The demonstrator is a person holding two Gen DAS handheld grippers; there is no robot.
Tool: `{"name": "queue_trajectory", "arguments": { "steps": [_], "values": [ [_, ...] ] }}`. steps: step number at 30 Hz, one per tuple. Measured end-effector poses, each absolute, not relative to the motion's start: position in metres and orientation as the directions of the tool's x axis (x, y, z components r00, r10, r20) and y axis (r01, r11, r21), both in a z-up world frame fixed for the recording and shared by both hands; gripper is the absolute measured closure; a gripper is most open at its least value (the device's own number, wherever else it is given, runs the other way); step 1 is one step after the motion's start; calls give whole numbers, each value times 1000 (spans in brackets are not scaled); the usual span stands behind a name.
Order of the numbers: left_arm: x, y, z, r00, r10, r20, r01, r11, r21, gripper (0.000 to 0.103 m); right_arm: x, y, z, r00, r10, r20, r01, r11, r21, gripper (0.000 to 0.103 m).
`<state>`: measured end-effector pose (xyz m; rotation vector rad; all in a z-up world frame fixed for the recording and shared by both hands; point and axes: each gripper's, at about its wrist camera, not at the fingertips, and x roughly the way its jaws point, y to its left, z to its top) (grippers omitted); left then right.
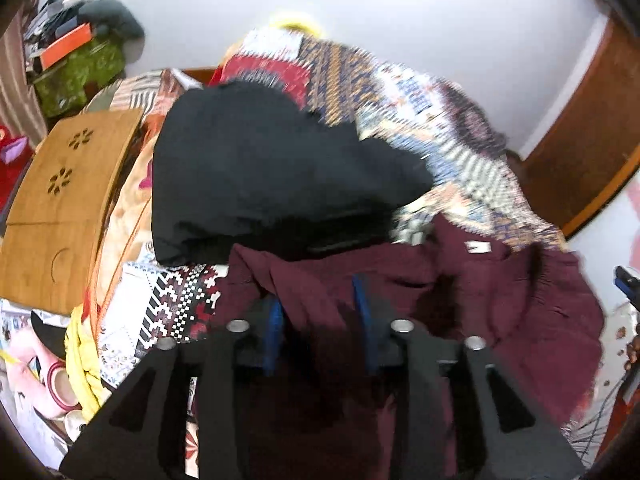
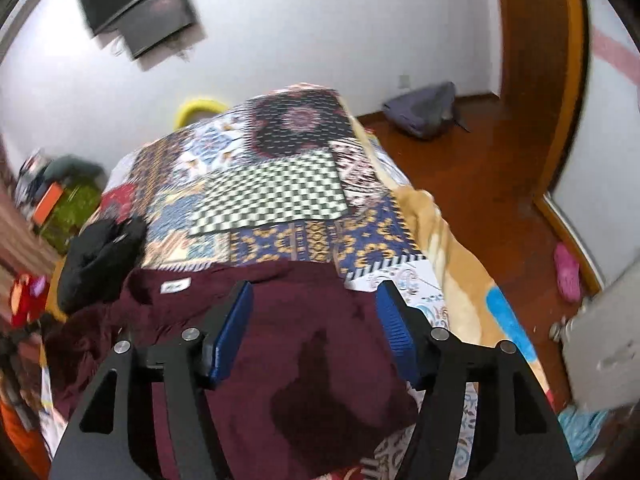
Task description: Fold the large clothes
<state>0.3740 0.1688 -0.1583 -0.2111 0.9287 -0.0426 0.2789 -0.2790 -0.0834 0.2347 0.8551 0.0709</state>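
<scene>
Slippage of the maroon garment [image 2: 280, 344] is judged the main risk: in the left wrist view the left gripper [image 1: 320, 300] is seen with maroon cloth bunched between its blue fingers [image 1: 275, 320], but the picture is blurred, and it cannot be told whether the cloth is truly pinched or merely draped there. If only a thin ply is caught, the fabric could be dropped during a lift and the fold spoiled. A second hazard is posed by the black garment [image 1: 260, 172], which lies just beyond the maroon one on the far left and appears to touch it; it could be dragged along or trapped inside a fold. The right gripper [image 2: 316, 320] is held over the near right part of the garment with its fingers spread wide and nothing between them, so that side is not secured, and an uneven, skewed fold could result. The maroon garment is spread on the near end of the bed, over the patchwork quilt [image 2: 280, 184]. It is seen as dark, soft and wrinkled, with a white neck label [image 2: 175, 286] at its far left edge and rumpled folds toward the left. A darker patch near the middle is taken for shadow.
</scene>
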Motion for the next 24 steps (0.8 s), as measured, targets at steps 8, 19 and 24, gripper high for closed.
{"name": "queue_trajectory", "arguments": {
  "steps": [8, 19, 24],
  "values": [
    [339, 162, -111, 707, -80, -703, -28, 990, -141, 35, 273, -218, -100, 586, 202, -785, -120, 979, 163, 41],
    [321, 120, -200, 509, -139, -849, 55, 990, -129, 34, 263, -133, -151, 447, 176, -877, -329, 944, 22, 40],
    [311, 99, -236, 495, -45, -868, 60, 998, -18, 30, 249, -121, -167, 488, 103, -867, -367, 925, -96, 28]
  ]
}}
